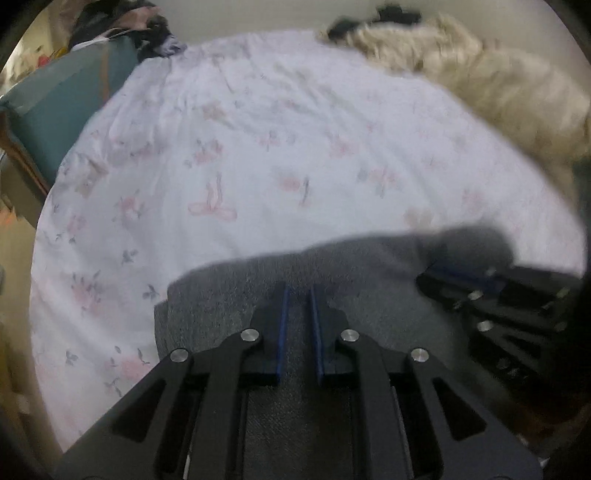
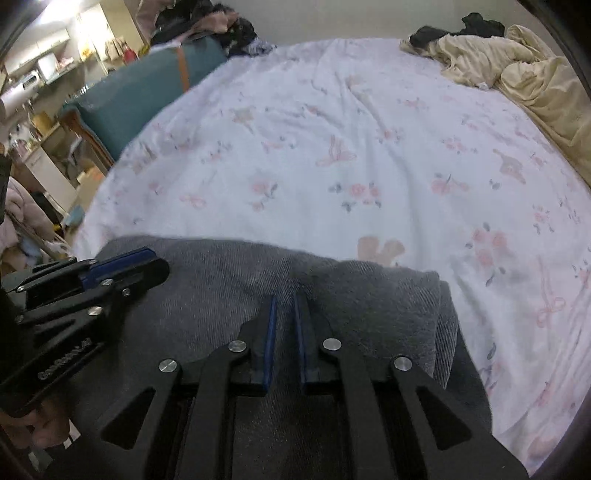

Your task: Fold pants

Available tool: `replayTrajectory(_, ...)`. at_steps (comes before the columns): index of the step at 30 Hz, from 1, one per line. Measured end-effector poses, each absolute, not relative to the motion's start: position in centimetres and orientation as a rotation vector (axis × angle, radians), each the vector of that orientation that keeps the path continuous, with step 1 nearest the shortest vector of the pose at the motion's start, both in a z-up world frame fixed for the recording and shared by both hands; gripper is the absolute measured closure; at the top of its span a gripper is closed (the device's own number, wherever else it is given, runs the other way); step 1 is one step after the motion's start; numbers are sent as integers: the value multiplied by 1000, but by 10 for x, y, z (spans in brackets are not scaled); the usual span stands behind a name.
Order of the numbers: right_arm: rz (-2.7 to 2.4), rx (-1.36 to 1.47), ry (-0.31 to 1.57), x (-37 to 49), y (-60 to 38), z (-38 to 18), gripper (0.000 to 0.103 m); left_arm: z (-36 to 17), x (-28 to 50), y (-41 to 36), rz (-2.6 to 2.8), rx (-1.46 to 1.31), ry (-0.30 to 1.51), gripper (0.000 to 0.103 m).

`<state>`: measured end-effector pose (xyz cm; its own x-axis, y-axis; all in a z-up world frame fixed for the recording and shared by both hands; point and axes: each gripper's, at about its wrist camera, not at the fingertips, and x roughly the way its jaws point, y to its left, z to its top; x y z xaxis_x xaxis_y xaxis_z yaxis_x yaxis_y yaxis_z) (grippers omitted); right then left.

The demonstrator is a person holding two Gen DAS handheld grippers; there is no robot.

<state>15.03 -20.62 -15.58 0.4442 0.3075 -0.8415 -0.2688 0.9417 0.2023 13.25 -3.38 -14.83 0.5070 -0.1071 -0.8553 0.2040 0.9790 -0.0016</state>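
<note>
The dark grey pants (image 1: 332, 280) lie folded at the near edge of the bed, also in the right wrist view (image 2: 229, 288). My left gripper (image 1: 298, 291) rests over the pants with its blue-padded jaws a narrow gap apart, grey cloth showing between them. My right gripper (image 2: 285, 301) sits the same way over the pants, jaws nearly closed with cloth in the gap. Each gripper shows in the other's view, the right one at the right (image 1: 476, 284), the left one at the left (image 2: 122, 266). Whether either grips the cloth is unclear.
The bed has a white sheet with pink flowers (image 2: 351, 155). A cream blanket (image 2: 517, 70) is bunched at the far right. A teal chair (image 2: 140, 88) stands left of the bed, with dark clothes (image 2: 221, 26) piled behind it. Shelves and clutter fill the far left.
</note>
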Motion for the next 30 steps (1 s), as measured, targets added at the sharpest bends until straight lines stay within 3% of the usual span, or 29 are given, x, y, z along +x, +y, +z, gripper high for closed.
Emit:
replayTrajectory(6,413,174,1090,150,-231,-149,99,-123,120,-18,-221,0,985,94)
replayTrajectory(10,320,184,1004,137,-257,-119,95,-97,107,14,-142,-101,899,95)
replayTrajectory(14,180,168,1044,144,-274,-127,99,-135,129,30,-135,-181,1108,95)
replayTrajectory(19,210,239,1139,152,-286,-132,98,-126,135,30,-125,-116,1128,94)
replayTrajectory(20,199,288,1122,149,-298,-122,91,-122,133,33,-110,-119,1117,93)
replayTrajectory(21,186,315,1112,149,-308,-116,85,-113,131,38,-75,-119,1104,87)
replayTrajectory(22,161,365,1095,144,-325,-109,70,-105,127,45,-57,-145,1092,67)
replayTrajectory(23,152,437,1090,139,-342,-106,39,-101,124,52,-58,-187,1082,53)
replayTrajectory(24,142,502,1105,136,-354,-108,24,-99,120,55,-63,-223,1078,25)
replayTrajectory(25,142,563,1122,133,-362,-113,6,-99,115,59,-74,-270,1086,13)
replayTrajectory(30,243,743,1314,128,-355,-167,5,-146,106,57,-198,-436,1305,13)
